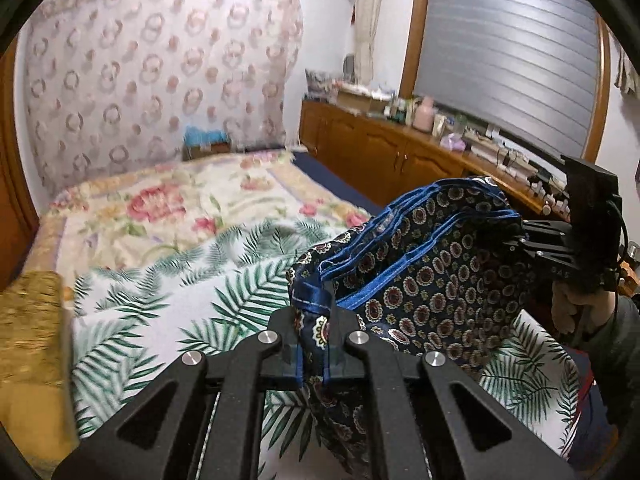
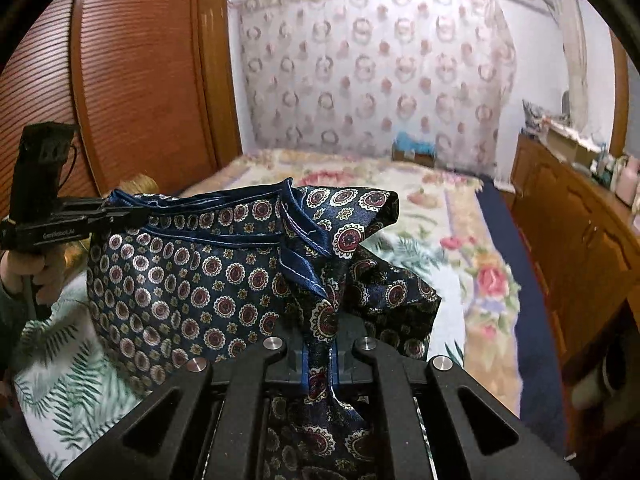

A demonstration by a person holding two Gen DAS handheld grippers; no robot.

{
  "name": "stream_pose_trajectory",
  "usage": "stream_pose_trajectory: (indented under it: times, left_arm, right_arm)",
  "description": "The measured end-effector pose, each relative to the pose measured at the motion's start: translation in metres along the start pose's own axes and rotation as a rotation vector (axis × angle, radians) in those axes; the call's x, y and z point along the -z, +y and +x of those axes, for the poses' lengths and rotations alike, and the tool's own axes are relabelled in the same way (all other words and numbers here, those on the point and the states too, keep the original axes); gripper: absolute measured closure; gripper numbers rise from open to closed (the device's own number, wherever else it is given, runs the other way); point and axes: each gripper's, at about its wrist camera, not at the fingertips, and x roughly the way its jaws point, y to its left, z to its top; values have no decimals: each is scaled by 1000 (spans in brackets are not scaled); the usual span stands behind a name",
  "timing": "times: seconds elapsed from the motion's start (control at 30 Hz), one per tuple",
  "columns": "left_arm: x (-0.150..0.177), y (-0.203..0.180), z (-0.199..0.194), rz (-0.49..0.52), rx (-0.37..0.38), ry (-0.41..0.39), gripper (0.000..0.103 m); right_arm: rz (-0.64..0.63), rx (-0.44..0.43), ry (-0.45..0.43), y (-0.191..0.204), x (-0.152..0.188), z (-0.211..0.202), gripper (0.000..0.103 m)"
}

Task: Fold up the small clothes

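Silky medallion-print shorts (image 1: 420, 280), gathered waistband.

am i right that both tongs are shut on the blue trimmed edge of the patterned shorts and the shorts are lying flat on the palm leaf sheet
Not quite. Both the left tongs and the right tongs are shut on the blue trimmed edge of the patterned shorts, but the shorts are not lying flat: they hang lifted between the two above the palm leaf sheet. The left wrist view shows it.

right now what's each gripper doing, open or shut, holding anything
left gripper: shut on the patterned blue shorts, lifted off the bed.
right gripper: shut on the same shorts at the other end.
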Motion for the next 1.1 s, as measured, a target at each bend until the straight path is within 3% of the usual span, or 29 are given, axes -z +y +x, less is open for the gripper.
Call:
stream_pose_trajectory:
  times: [0.27, 0.47, 0.9, 1.1]
  left_arm:
    - [0, 16, -65, -3, -72, -102, 97]
    - [9, 38, -112, -21, -154, -163, 97]
    - [62, 118, -189, -171, -344, -254, 97]
    - [95, 152, -196, -245, -455, -228, 97]
  right_arm:
    - [-88, -26, -85, 43, -23, -28, 97]
    - [-161, -68, -115, 76, -43, -26, 97]
    - [-430, -218, -111, 127, -104, 37, 97]
    - [-548, -308, -68, 146, -130, 78, 97]
